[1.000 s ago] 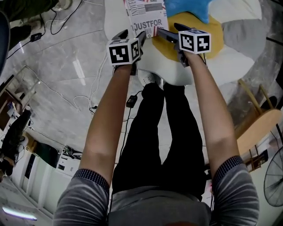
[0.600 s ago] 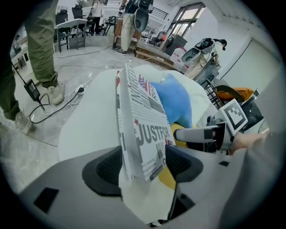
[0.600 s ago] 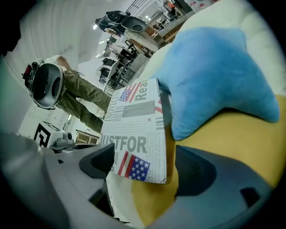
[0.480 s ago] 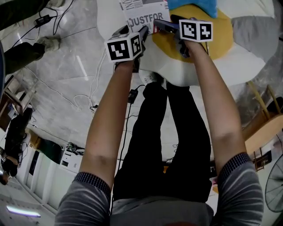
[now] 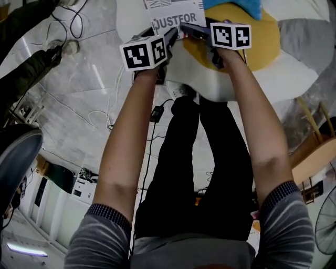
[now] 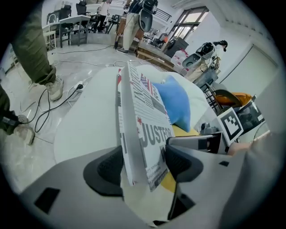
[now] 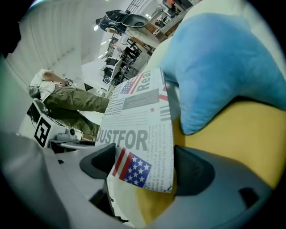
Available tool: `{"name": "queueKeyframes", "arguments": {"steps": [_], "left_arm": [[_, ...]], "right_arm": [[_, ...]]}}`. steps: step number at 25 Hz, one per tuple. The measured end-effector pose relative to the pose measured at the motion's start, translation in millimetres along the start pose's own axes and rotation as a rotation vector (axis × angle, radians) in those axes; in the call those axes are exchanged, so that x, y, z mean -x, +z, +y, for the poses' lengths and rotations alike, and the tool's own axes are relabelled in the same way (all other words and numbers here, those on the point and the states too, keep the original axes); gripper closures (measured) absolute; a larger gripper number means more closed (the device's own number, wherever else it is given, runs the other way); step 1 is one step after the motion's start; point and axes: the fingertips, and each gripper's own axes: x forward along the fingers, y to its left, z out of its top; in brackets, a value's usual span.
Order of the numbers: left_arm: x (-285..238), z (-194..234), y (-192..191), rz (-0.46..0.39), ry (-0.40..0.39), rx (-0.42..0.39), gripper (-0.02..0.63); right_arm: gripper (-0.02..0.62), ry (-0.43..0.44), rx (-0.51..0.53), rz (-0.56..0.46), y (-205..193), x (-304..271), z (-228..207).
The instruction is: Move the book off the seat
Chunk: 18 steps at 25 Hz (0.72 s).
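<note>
Left tongs (image 6: 142, 166) pinch the thin newspaper-print book (image 6: 145, 112) by its near edge, upright over the white round seat (image 6: 85, 129). Right tongs (image 7: 144, 167) sit spread around its corner, blue cushion (image 7: 223, 58) at 2 o'clock.

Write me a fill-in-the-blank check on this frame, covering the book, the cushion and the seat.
The large print on the book reads ____.
The cushion beside it is ____.
The book's corner between the right gripper's jaws shows a ____.
The seat is white with a ____ patch by the cushion.
Missing words: JUSTFOR; blue; flag; yellow.
</note>
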Motion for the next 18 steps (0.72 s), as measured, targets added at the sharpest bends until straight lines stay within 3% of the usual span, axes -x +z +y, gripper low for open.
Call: {"name": "queueKeyframes", "arguments": {"steps": [3, 7, 18], "left_arm": [[18.5, -8.4, 1.3, -0.009, -0.016, 0.011, 0.284], [54.4, -30.8, 21.5, -0.049, -0.026, -0.031, 0.284], [196.3, -142.2, 74.1, -0.151, -0.152, -0.154, 0.284]], "right_arm": [[0.172, -0.029, 0.031, -0.016, 1.2, 15.7, 17.2], [0.172, -0.07, 0.058, -0.065, 15.7, 50.7, 48.6], [0.173, -0.17, 0.164, -0.253, 57.1, 200.3, 169.3]]}}
